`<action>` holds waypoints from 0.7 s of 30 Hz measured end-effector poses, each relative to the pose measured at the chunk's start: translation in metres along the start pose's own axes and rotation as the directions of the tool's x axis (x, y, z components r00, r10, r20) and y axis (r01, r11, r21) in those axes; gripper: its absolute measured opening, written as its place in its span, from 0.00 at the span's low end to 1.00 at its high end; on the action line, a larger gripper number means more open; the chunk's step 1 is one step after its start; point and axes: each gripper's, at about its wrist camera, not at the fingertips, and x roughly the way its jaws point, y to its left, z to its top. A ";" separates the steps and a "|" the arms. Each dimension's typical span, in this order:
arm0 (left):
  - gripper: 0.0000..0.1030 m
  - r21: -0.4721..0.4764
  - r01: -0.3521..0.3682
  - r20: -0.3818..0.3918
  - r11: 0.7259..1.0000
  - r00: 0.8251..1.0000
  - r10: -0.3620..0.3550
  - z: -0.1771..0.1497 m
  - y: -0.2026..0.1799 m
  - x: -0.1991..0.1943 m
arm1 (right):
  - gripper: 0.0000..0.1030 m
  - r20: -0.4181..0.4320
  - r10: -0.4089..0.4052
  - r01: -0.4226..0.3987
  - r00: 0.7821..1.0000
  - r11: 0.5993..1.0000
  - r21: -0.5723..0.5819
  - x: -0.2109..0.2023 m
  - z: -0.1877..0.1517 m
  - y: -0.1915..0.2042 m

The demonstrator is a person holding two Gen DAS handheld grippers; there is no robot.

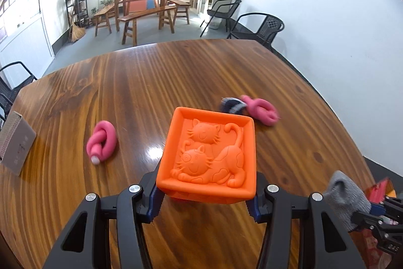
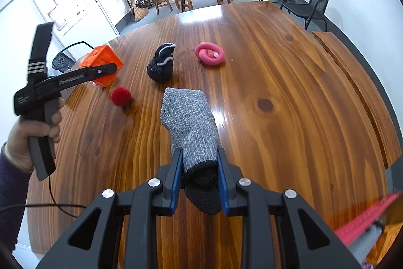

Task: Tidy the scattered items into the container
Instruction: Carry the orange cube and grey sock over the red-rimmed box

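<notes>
Left wrist view. Left tool nearest the lens, clamped on the near wall of the orange container, pads pressing both sides; tray raised off the counter, tilted toward the lens, cat relief on its floor, nothing inside. Pink knotted toy lying toward the counter's left edge, well apart from the tray. Second pink knotted toy and a dark striped sock ball just past the tray's far rim, blurred. Cardboard box at the left edge. Grey sock visible at lower right, held in the other tool.

Right wrist view. Right tool pressed together on the cuff of the grey sock, toe end projecting forward above the counter. Red pom-pom ball on the counter left of the sock, near the left edge. Dark sock ball mid-counter, pink toy just beside it on its right, apart. A hand gripping the left tool's handle at left, orange container pinched at its tip.

Handling, judged: sock light, limp, not fragile; cuff pinch adequate, toe likely to droop and catch the tray rim. Tray looks soft, rubbery; wall may flex under the clamp. Pink toys squashy; best taken across the knot. Pom-pom compressible, prone to rolling.
</notes>
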 end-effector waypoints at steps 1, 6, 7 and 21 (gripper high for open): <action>0.53 0.000 0.006 -0.002 1.000 1.000 -0.006 -0.009 -0.008 -0.009 | 0.27 0.004 0.001 -0.001 1.000 1.000 0.004 -0.006 -0.005 -0.002; 0.53 0.022 0.033 -0.028 0.999 0.999 -0.032 -0.045 -0.058 -0.045 | 0.27 0.026 0.003 -0.004 1.000 1.000 0.027 -0.039 -0.029 -0.016; 0.53 0.028 0.041 -0.032 0.999 0.999 -0.040 -0.050 -0.068 -0.051 | 0.27 0.033 0.002 -0.003 0.999 1.000 0.030 -0.046 -0.035 -0.020; 0.53 0.153 0.192 -0.069 0.969 0.981 -0.184 -0.097 -0.229 -0.101 | 0.27 0.093 -0.102 0.090 0.990 0.989 0.121 -0.155 -0.100 -0.104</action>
